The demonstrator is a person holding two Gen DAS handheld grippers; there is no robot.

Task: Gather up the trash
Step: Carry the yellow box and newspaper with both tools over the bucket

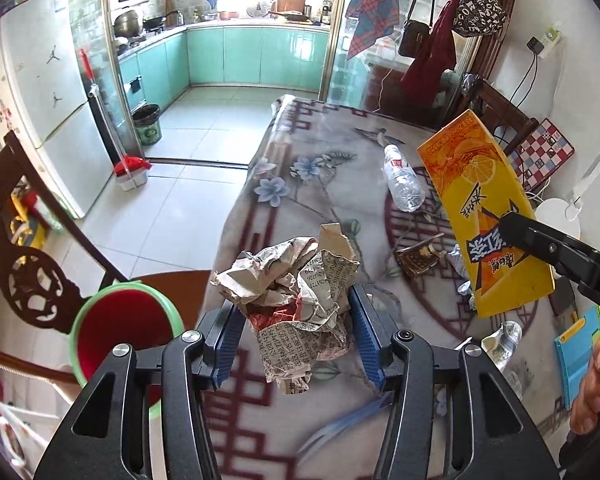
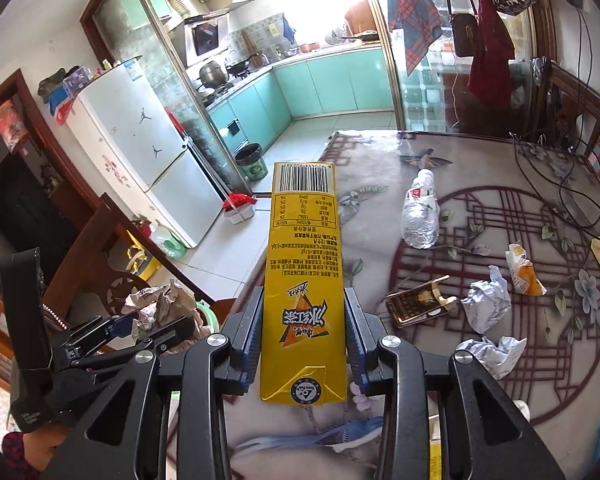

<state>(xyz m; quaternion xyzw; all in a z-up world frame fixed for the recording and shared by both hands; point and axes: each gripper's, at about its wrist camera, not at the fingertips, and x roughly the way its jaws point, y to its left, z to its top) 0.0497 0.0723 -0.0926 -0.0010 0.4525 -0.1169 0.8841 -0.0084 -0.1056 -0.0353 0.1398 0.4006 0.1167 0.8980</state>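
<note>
A crumpled newspaper wad [image 1: 296, 304] is sitting clamped between the blue pads of the left gripper [image 1: 296, 336], whose jaws are standing partly closed against both sides of the paper, holding it clear of the floral tablecloth [image 1: 300, 168] near the table's edge, with a red bin with a green rim [image 1: 120, 320] showing just to the left below it. The yellow drink carton [image 2: 302, 292] is being gripped by the right gripper [image 2: 304, 340], its jaws pressing narrowly on the carton's two flat sides so the barcode end is pointing away from the camera. On the cloth, more trash is lying apart: a clear plastic bottle [image 2: 420, 212] on its side, a flattened dark packet [image 2: 418, 306], two crumpled white paper balls [image 2: 486, 302] and a torn orange wrapper [image 2: 524, 274].
</note>
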